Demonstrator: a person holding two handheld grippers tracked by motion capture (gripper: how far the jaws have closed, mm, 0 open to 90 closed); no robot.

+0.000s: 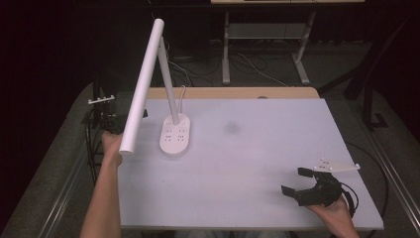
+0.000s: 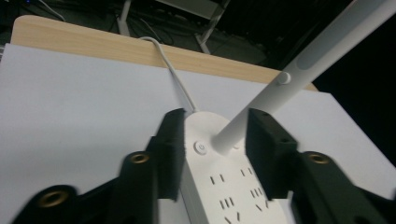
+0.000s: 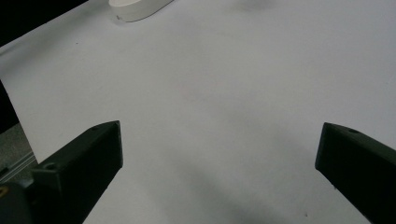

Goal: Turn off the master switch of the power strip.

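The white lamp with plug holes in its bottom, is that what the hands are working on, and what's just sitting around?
In use:
- white desk lamp with socket base
- left tool, jaws either side of the base

Sitting around:
- right tool, open, holding nothing
- metal table legs behind

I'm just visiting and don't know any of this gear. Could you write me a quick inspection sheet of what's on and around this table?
Surface: white table top, wooden strip along the far edge.
Job's things: white desk lamp, oval base with sockets and a power button.
Clutter: nothing seen.
Grippers: left tongs open, jaws either side of the lamp base; right tongs open over bare table.
Cables: white lamp cord runs off the far edge.
Surroundings: dark room, desk legs behind.
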